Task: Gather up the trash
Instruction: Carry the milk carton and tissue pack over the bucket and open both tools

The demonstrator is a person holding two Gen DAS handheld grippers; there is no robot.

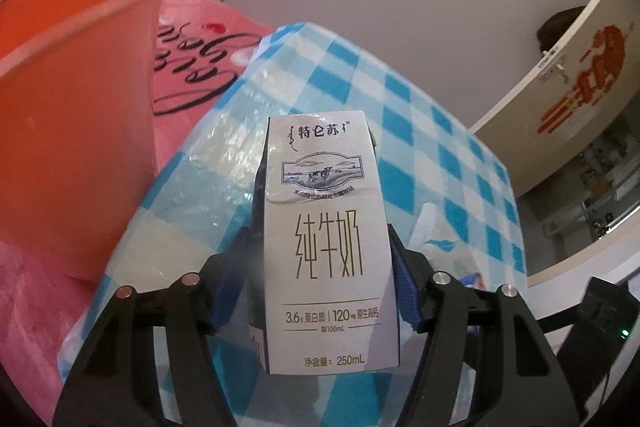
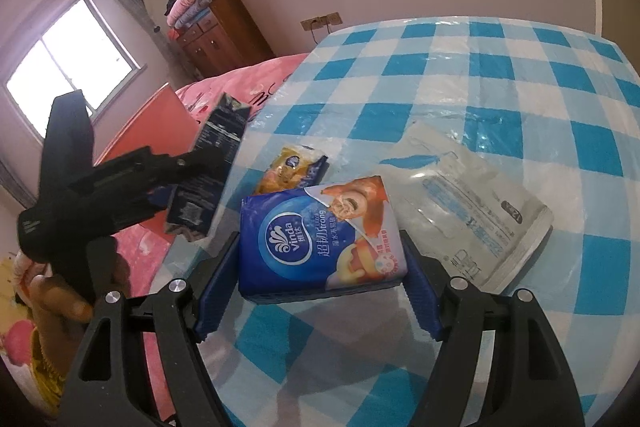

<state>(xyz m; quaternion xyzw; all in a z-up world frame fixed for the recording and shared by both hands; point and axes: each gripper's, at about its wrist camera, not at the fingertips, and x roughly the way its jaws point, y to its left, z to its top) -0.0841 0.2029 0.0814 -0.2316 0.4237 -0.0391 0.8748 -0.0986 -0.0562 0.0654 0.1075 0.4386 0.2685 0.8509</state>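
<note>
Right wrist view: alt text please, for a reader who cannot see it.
The right gripper brackets a blue Vinda tissue pack on a blue-checked tablecloth. The left gripper holds a dark milk carton near an orange bin.

The milk carton carries the brand 特仑苏 at its top, above a drawing of cows in a pasture. Below that stands 纯牛奶 in large thin characters, then a line reading 3.6g 蛋白质 | 120mg 原生高钙, with 每100mL under it, and at the bottom 净含量: 250mL. The blue tissue pack shows the Vinda logo with 维达, the words Ultra Strong and 超韧. The clear plastic pouch bears blue and black print too small to read. The red sign on the wall is illegible.
</note>
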